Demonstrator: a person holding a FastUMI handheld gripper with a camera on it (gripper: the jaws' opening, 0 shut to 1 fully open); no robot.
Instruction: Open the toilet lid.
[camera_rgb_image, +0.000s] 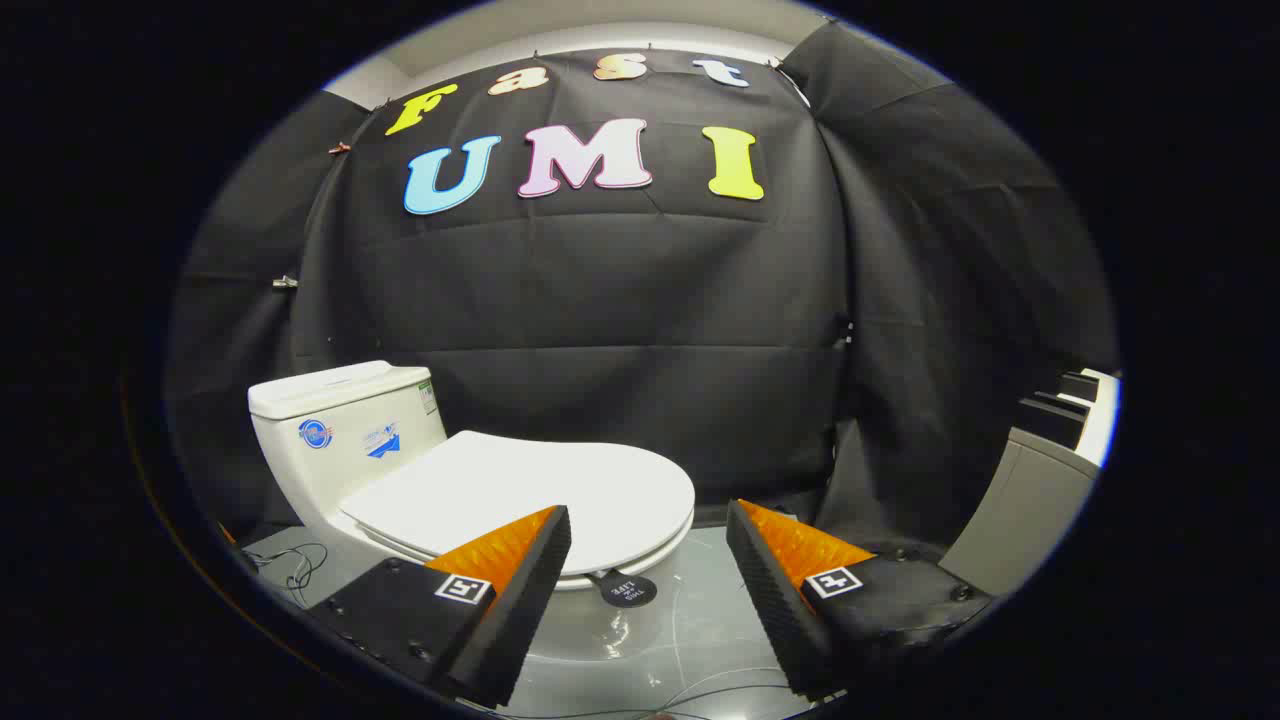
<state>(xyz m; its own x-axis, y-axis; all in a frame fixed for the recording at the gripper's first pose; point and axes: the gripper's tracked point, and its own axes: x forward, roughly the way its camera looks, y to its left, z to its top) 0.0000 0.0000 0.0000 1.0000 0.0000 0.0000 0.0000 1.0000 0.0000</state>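
Note:
A white toilet stands ahead and to the left of my fingers, its tank (345, 425) toward the back. Its lid (530, 495) lies flat and closed over the seat, with the rounded front rim just beyond my left fingertip. A small black round tag (622, 590) hangs from the lid's front edge, between and slightly ahead of my fingers. My gripper (648, 525) is open with nothing between its fingers, level with the lid's front edge and a short way in front of it.
The black cloth booth wall (640, 330) closes off the space behind the toilet. A grey cabinet or box (1030, 500) stands to the right. A glossy grey floor (650, 640) lies below, with thin cables (295, 570) left of the toilet base.

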